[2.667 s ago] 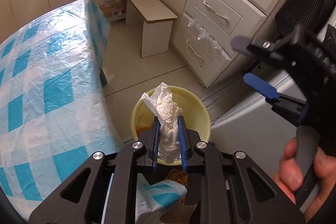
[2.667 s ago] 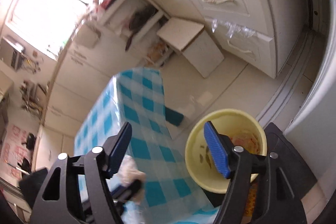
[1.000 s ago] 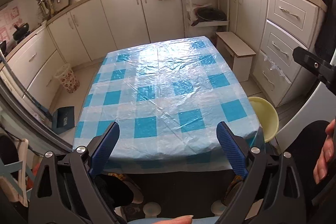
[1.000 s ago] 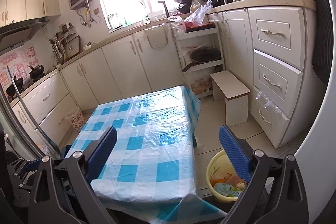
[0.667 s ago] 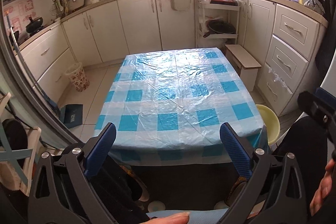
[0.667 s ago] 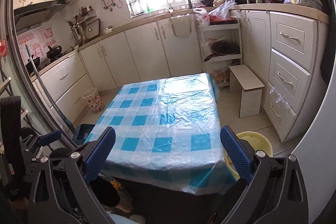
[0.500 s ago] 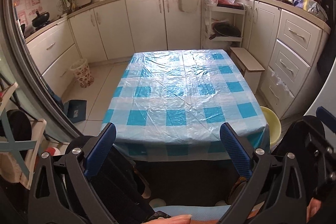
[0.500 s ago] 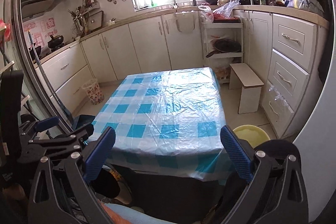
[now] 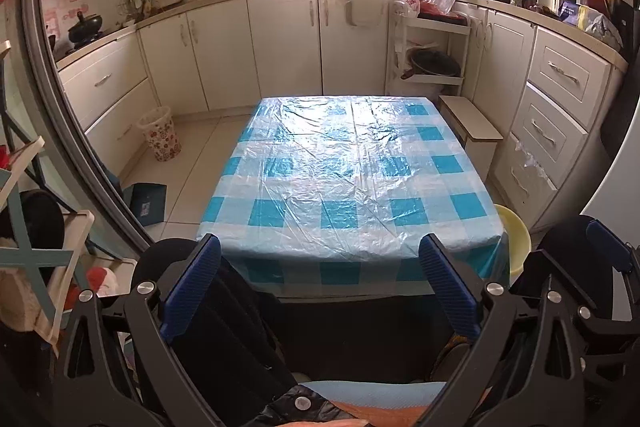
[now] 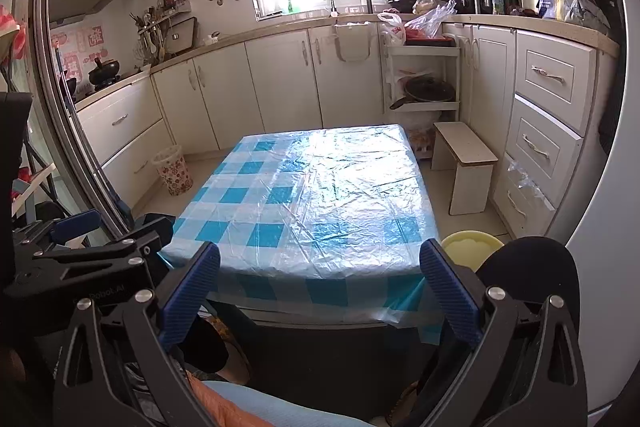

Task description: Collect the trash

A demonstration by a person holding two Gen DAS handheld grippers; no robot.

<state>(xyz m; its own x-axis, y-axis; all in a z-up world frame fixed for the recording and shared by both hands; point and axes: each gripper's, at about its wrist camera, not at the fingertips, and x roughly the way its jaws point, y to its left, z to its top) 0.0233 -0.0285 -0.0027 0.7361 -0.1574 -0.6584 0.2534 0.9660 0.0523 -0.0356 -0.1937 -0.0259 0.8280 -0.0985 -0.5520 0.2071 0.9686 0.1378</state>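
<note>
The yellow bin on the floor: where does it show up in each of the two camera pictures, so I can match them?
Left wrist view: the yellow bin peeks out at the right, past the table's near right corner.
Right wrist view: the bin sits lower right, just behind the right claw's right finger.
Shared landmark: the blue checked tablecloth; the bin stands off its near right corner in both.

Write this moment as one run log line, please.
left gripper: open, empty | right gripper: open, empty | table: no trash visible | yellow bin: floor, beside table's right corner
</note>
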